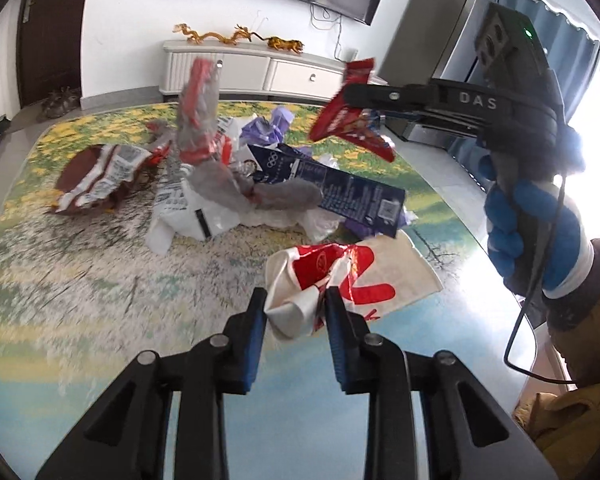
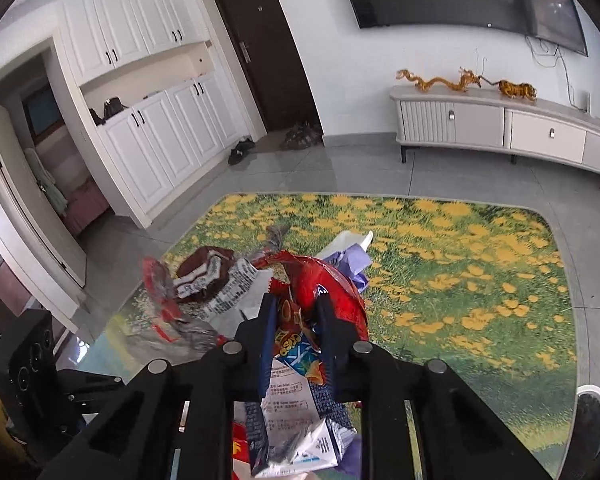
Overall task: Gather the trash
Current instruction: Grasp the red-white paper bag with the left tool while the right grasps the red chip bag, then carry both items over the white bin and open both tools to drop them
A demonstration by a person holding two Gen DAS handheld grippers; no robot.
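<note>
In the left wrist view my left gripper (image 1: 296,304) is shut on a crumpled red-and-white plastic bag (image 1: 332,276) that lies on the table. Behind it is a pile of trash: a dark blue carton (image 1: 340,192), a brown-and-white wrapper (image 1: 96,176), a white bag (image 1: 192,220), purple paper (image 1: 272,128) and a blurred silver-red wrapper (image 1: 200,120) in the air. My right gripper (image 1: 348,96) holds a red snack bag (image 1: 352,120) above the pile. In the right wrist view the right gripper (image 2: 296,312) is shut on that red snack bag (image 2: 320,284).
The table (image 1: 80,280) has a flower-meadow printed top. A white TV cabinet (image 1: 260,68) with golden figurines stands behind, a TV above it. In the right wrist view, the left gripper's body (image 2: 24,360) is at the lower left and a dark door (image 2: 260,48) at the back.
</note>
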